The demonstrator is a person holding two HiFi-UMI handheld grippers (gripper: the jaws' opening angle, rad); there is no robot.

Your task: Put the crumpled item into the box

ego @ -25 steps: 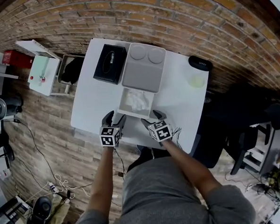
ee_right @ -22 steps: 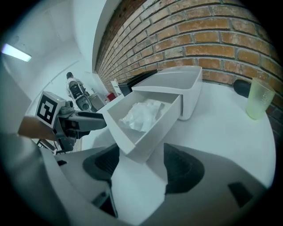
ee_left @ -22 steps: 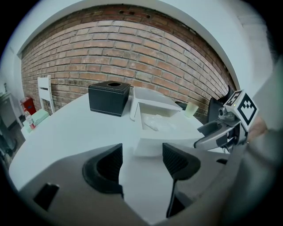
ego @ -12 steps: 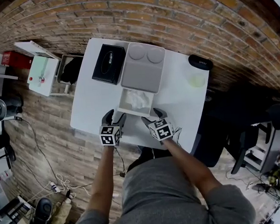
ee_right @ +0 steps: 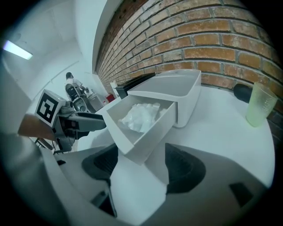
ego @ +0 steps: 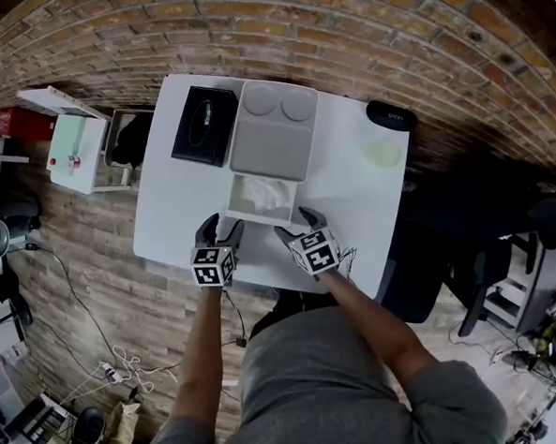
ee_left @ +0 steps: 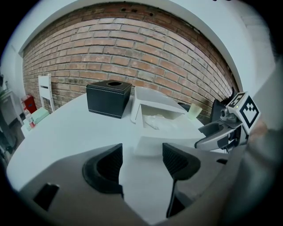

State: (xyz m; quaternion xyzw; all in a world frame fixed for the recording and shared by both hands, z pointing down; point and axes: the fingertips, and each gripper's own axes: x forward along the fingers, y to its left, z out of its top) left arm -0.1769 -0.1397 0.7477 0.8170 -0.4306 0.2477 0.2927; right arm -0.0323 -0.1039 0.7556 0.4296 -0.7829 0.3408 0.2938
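**Wad already in the box, both claws slack at its front edge**

The crumpled item (ego: 267, 194), a white wad, lies inside the open box (ego: 259, 218). The lid (ego: 271, 132) is tipped back toward the brick wall, so the putting-in looks done. The left claw (ego: 219, 231) hangs just short of the box's near-left corner, jaws wide apart with only bare counter (ego: 174, 213) between them. It seems parked there, not working. The right claw (ego: 292, 228) sits at the near-right corner. Its jaws have just been opening a little wider and stand well apart, with the box's corner between them and the pads not seeming to press on it. That is probably a release after dropping the wad or steadying the box. A black tissue box (ego: 197, 127) and a pale cup (ego: 384, 154) stand apart from the claws, out of their way
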